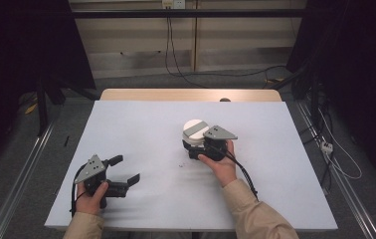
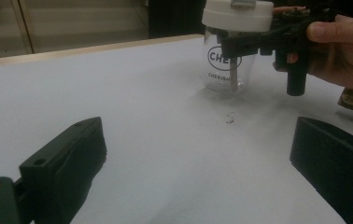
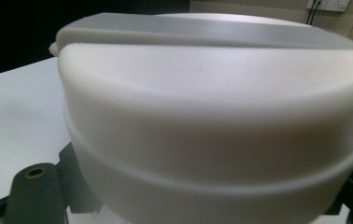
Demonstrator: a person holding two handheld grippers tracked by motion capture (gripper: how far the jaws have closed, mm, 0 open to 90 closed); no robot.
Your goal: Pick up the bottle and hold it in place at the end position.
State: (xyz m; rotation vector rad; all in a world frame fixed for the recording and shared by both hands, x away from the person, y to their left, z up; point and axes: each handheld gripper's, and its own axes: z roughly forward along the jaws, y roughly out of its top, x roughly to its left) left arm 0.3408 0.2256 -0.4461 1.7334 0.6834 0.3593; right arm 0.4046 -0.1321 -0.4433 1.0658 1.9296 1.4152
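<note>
Jar (image 1: 194, 135): upright on desk (image 1: 141, 124), axis vertical. R gripper (image 1: 196, 147) fingers clenched on its white lid (image 2: 237, 14). L gripper (image 1: 125, 171) well apart from jar, fingers released, holding nothing.

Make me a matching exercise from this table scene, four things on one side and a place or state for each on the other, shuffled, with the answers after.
Things:
1. left tongs
2. right tongs
3. white lid
4. dark specks

Places or states:
A. on top of the clear jar
B. open, nothing between the jaws
C. loose on the table in front of the jar
D. closed around the jar just under its lid

Pairs: 1-B, 2-D, 3-A, 4-C
</note>
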